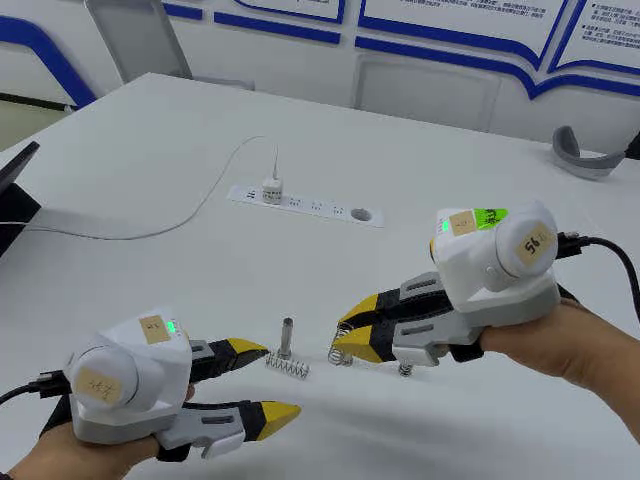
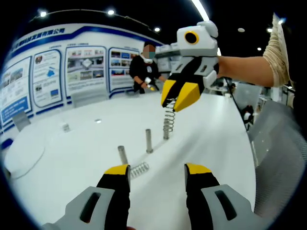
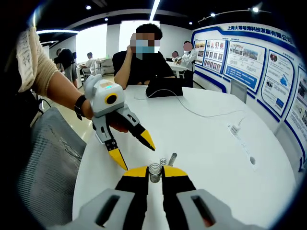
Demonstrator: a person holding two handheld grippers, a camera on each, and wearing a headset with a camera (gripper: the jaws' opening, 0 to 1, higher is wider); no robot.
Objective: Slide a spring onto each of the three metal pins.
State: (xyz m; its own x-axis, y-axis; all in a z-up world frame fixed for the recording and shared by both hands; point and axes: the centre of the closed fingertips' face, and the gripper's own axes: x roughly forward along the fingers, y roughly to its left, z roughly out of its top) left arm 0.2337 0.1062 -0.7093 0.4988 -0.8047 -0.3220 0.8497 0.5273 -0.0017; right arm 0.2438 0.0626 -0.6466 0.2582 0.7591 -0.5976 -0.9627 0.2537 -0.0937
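**Bench inventory: one spring in the right jaws, one loose beside a pin**

- Right gripper (image 1: pixel 343 335): held low over the white table (image 1: pixel 150 150), right of centre in the head view. The jaws are closed on a spring (image 2: pixel 168 122), gripped at its upper coils. In the left gripper view the spring hangs straight down from the yellow tips toward the tabletop. Whether a pin stands inside it cannot be told.
- Left gripper (image 1: pixel 262 382): at the near left edge of the table, jaws spread wide and holding nothing, tips pointing toward the pins.
- Metal pin (image 1: pixel 287 337): upright on the table, between the two grippers and bare of any spring.
- Loose spring (image 1: pixel 287 365): lying on its side just in front of that pin's foot, apart from both grippers.
- Second pin (image 2: pixel 149 140): upright and bare in the left gripper view, between the first pin and the held spring.
- Power strip (image 1: pixel 305 203): flat on the table, well behind the pins, with a white cable (image 1: pixel 200 205) trailing off to the left.
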